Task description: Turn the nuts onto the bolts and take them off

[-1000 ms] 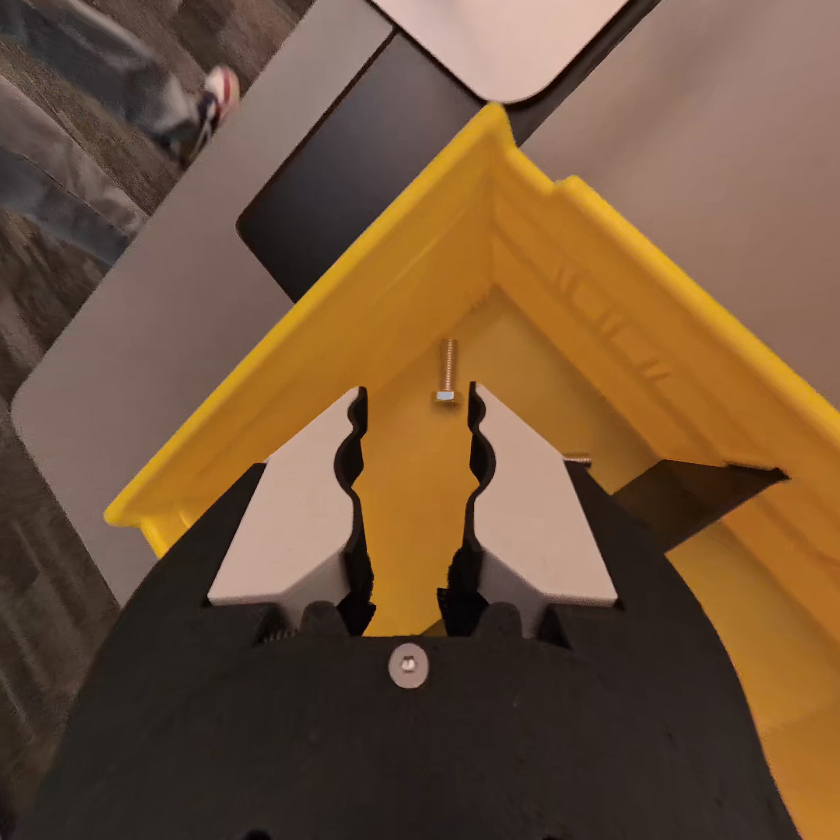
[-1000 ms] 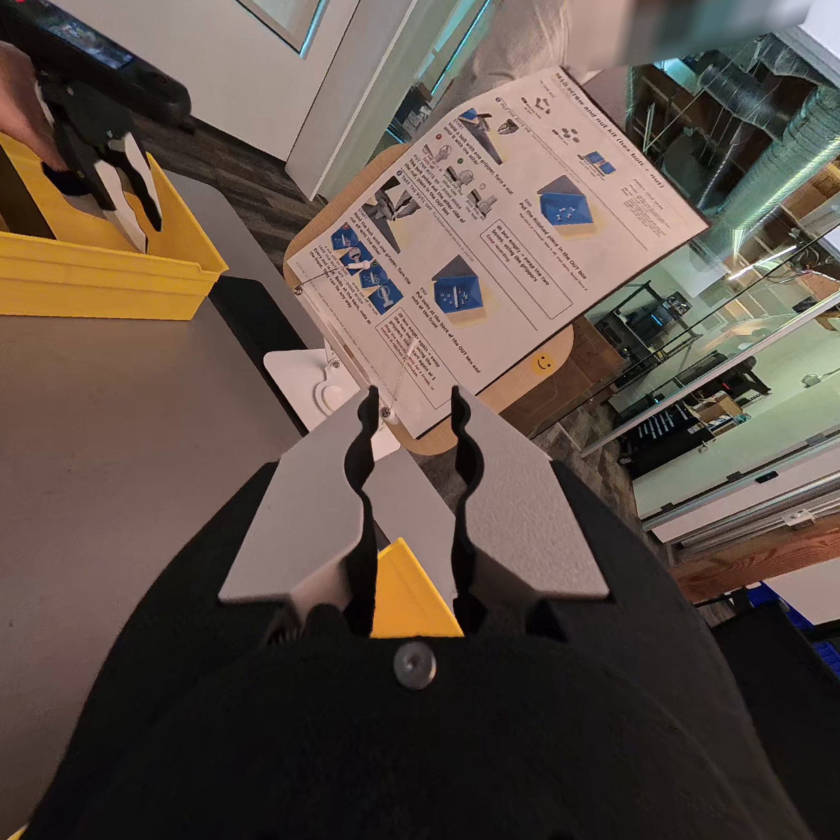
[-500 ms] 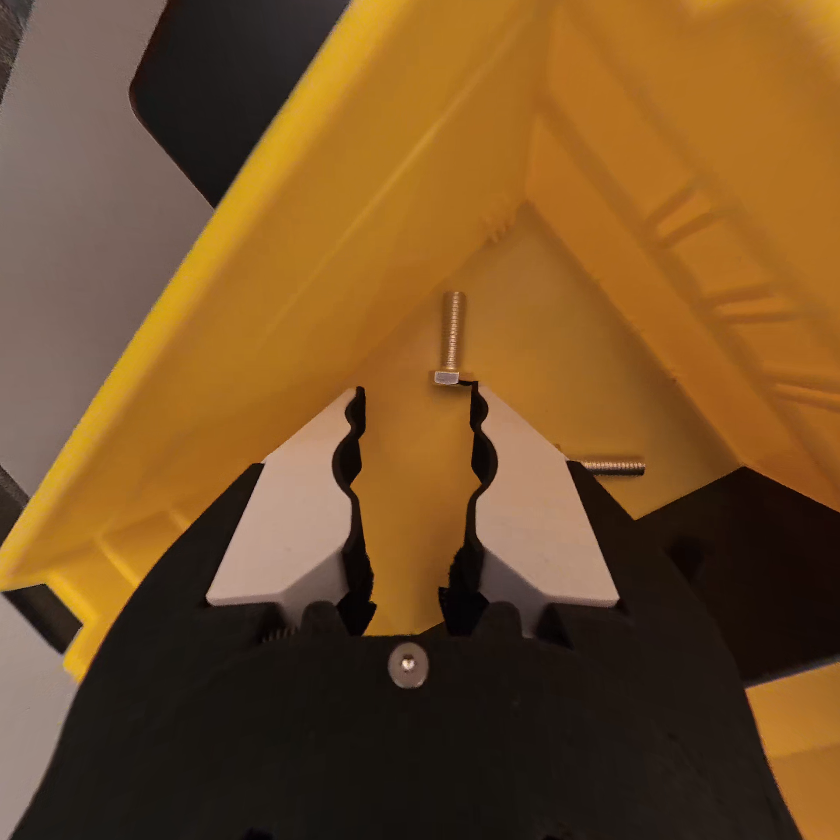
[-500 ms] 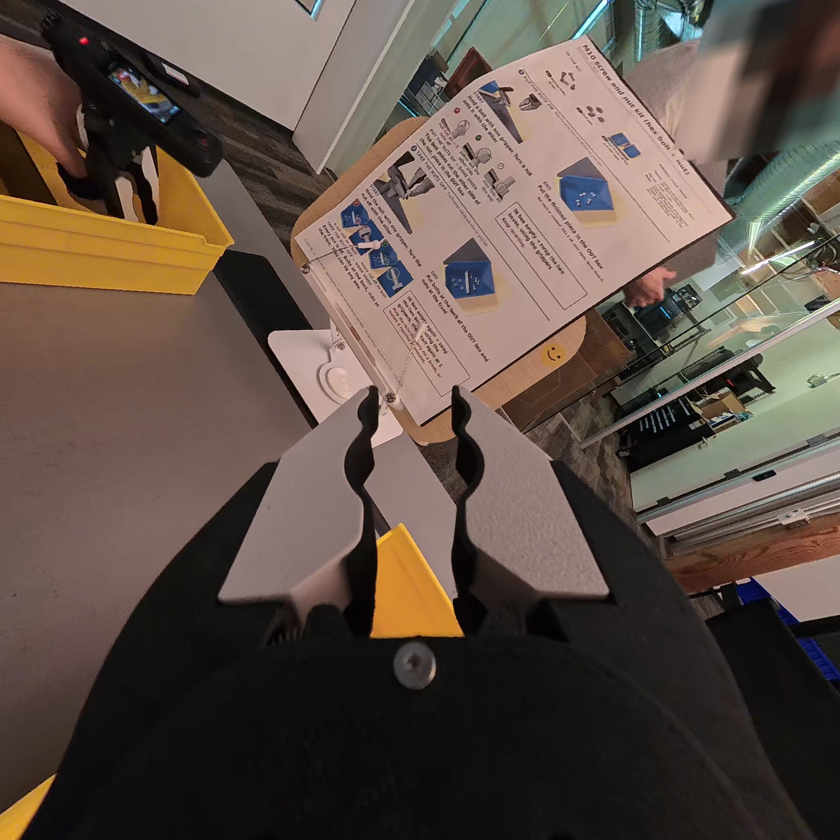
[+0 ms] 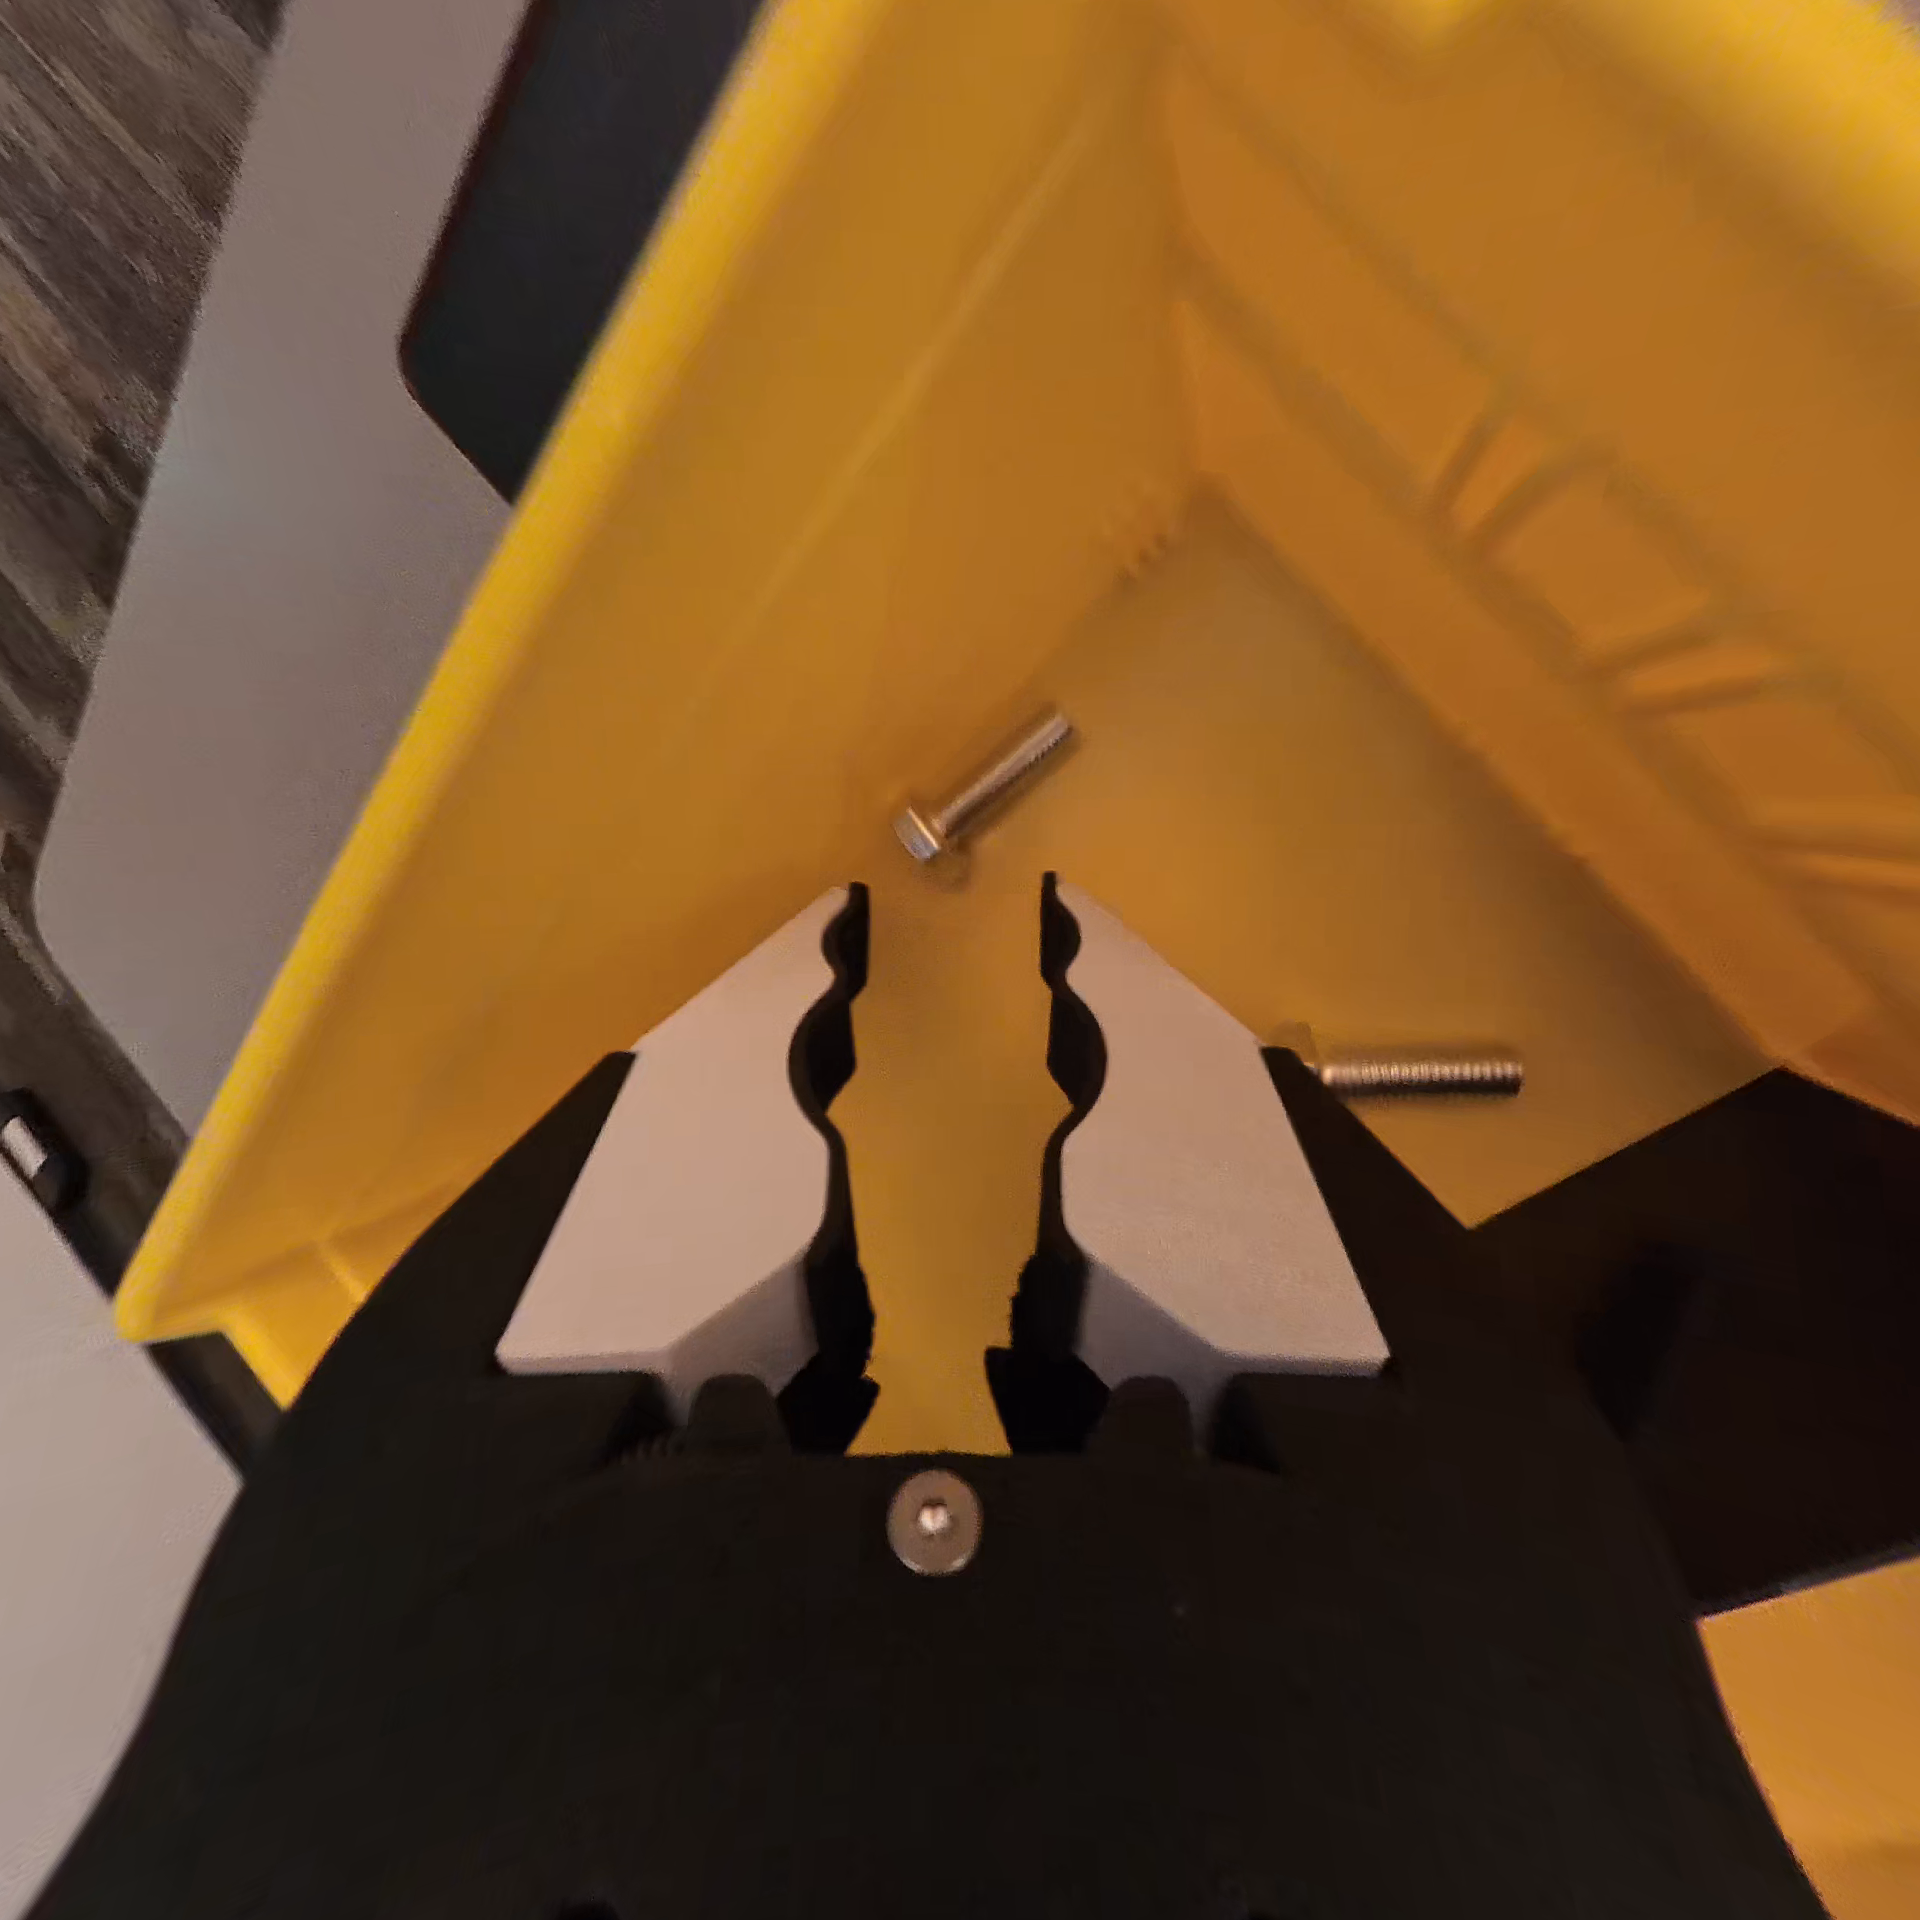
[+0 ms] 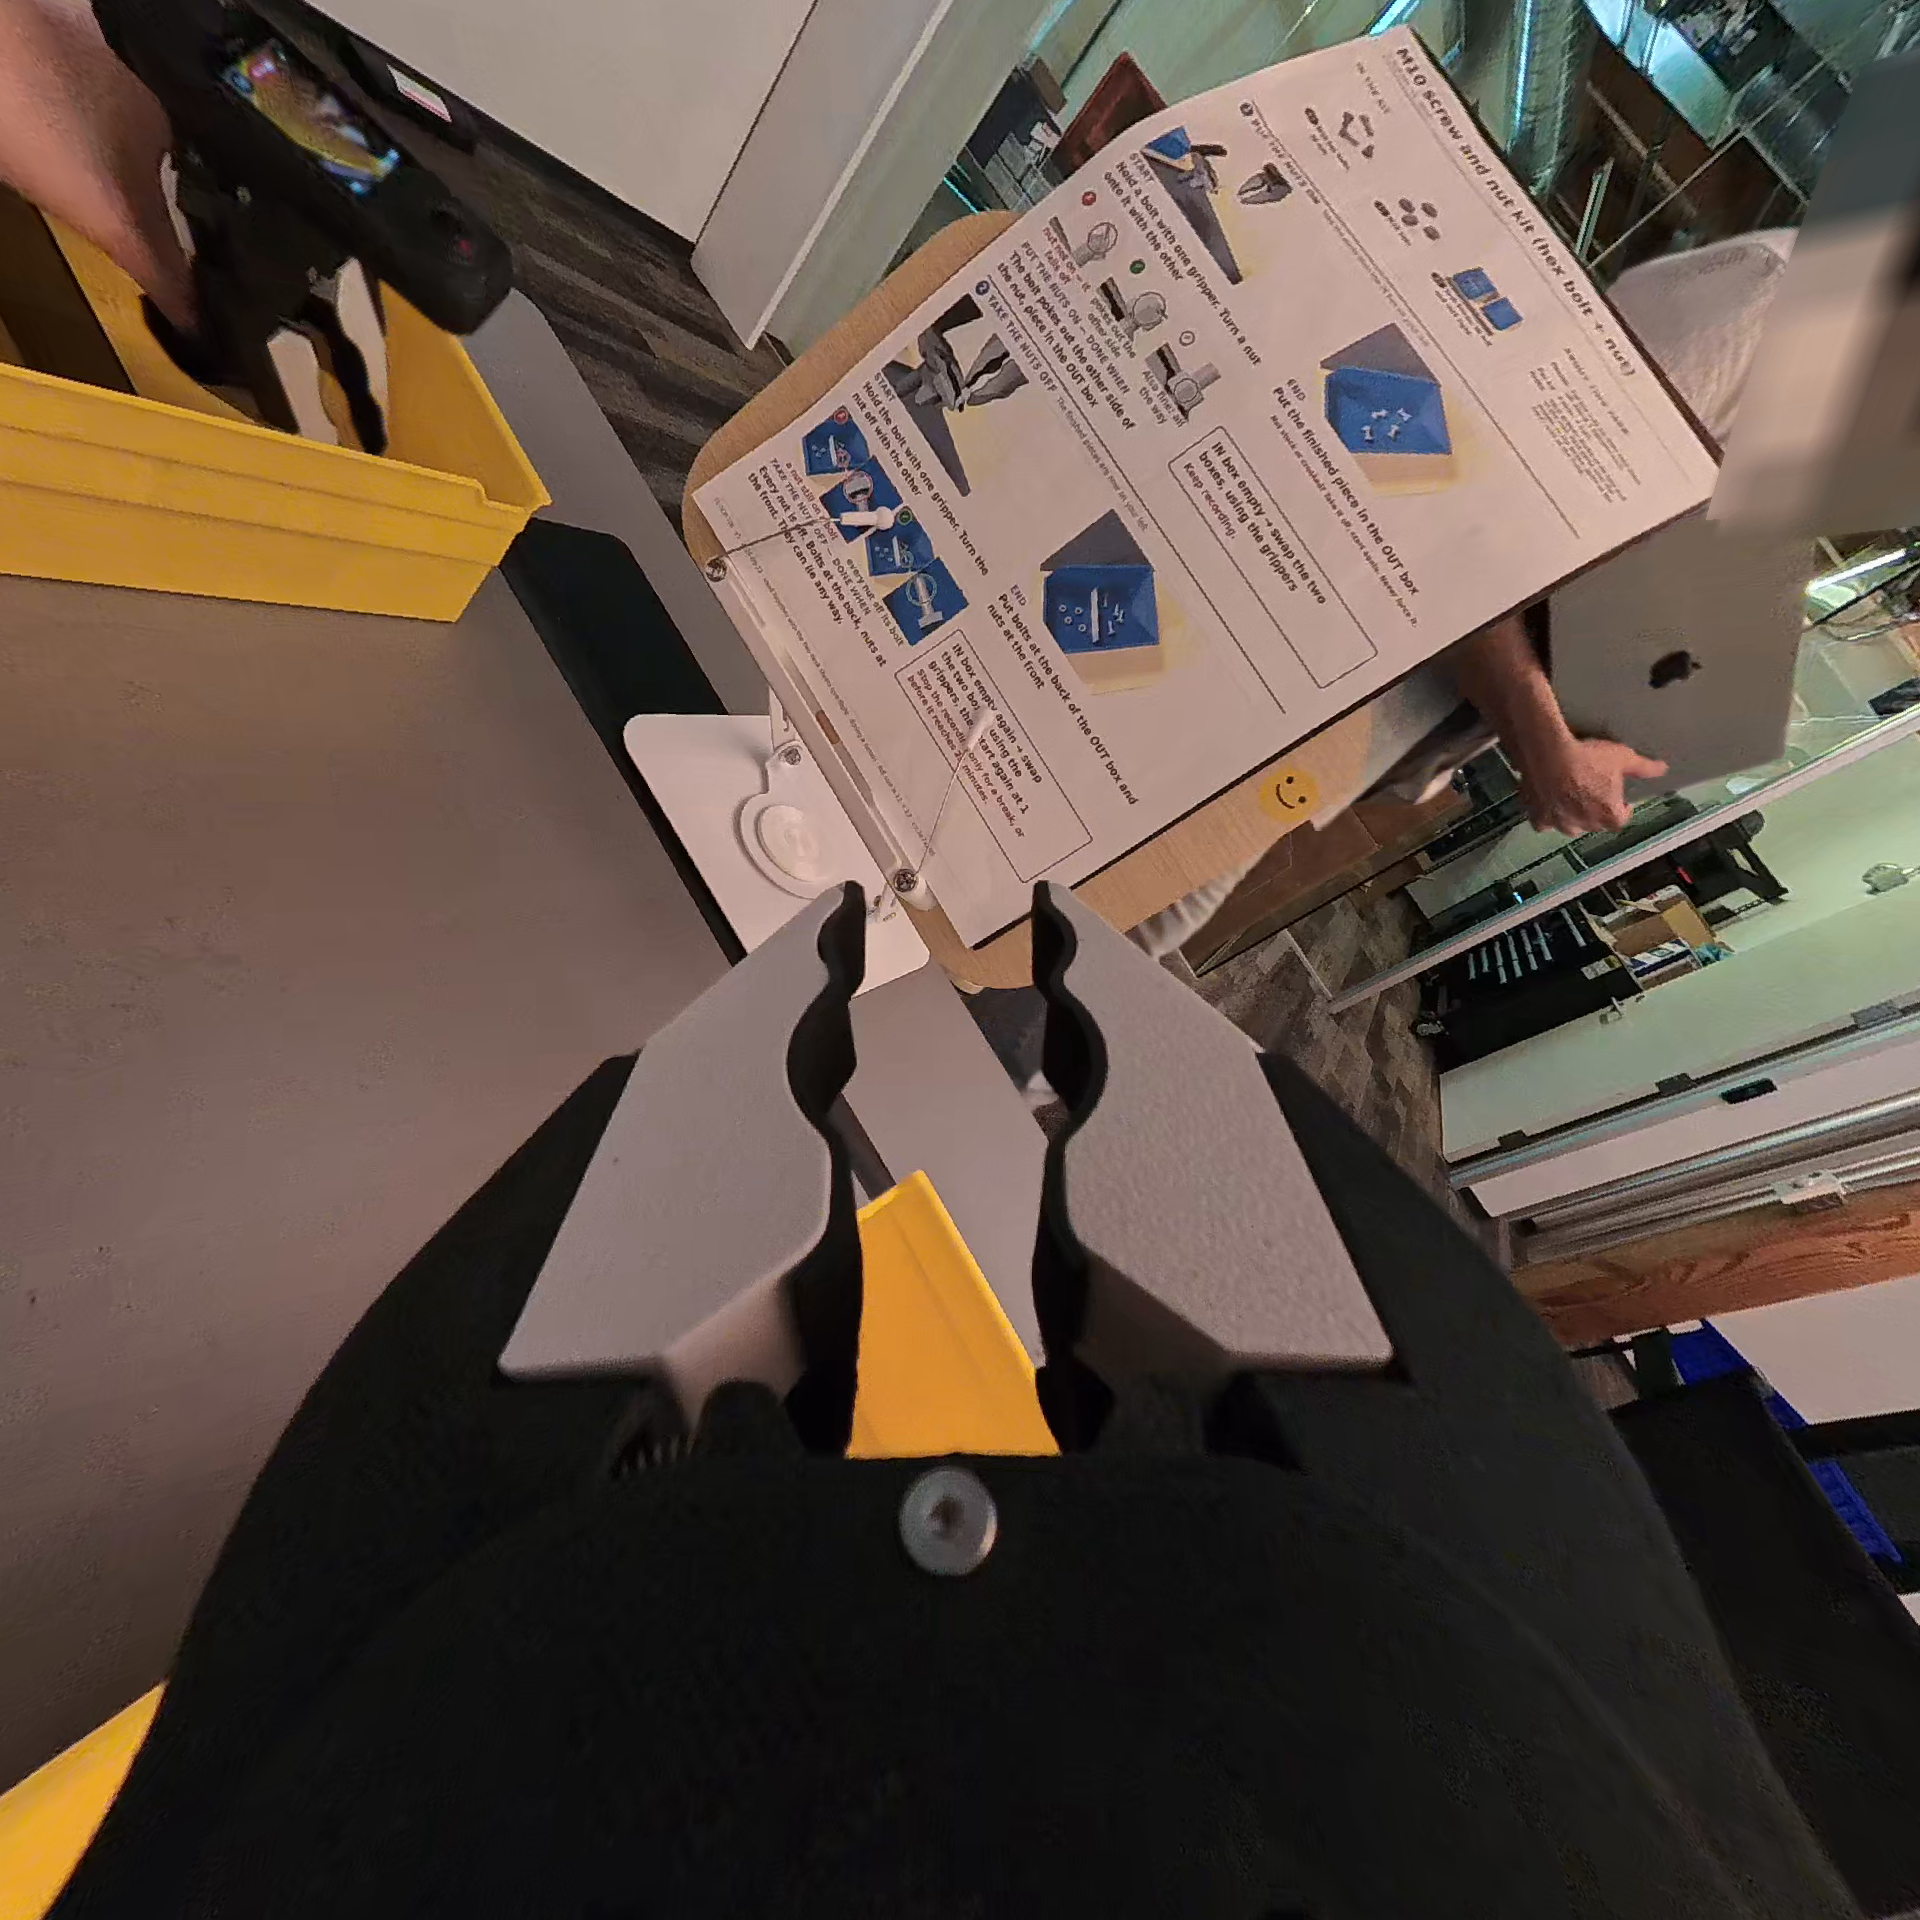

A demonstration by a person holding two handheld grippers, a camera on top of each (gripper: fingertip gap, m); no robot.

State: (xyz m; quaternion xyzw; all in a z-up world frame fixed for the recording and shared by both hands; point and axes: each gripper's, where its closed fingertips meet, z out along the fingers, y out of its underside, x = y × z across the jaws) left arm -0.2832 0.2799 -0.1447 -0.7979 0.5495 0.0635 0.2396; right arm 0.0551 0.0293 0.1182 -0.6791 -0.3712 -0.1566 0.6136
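Observation:
My left gripper [image 5: 948,883] is open and empty, low inside a yellow bin [image 5: 727,540]. A silver hex bolt [image 5: 982,784] lies on the bin floor just past the fingertips, slanted, its head nearest me. A second bolt [image 5: 1418,1072] lies to the right, its head partly hidden behind the right finger. No nuts show. My right gripper [image 6: 945,902] is open and empty, held above a grey table [image 6: 260,935] and the corner of another yellow bin [image 6: 935,1340]. The left gripper [image 6: 312,343] also shows far off in the right wrist view, inside its bin [image 6: 239,509].
A black divider [image 5: 1714,1299] crosses the left bin at the right. An instruction sheet on a board [image 6: 1143,468] stands on a white base [image 6: 727,790] beyond the table. A person [image 6: 1590,769] carries a laptop in the background. A black strip [image 6: 613,644] runs between the table parts. The tips of one gripper are about 50 cm away from the tips of the other.
The left gripper dropped deeper into the bin toward the bolt. The bolt now lies slanted instead of pointing straight away, shifted left of the fingertip it was touching. The right gripper barely moved.

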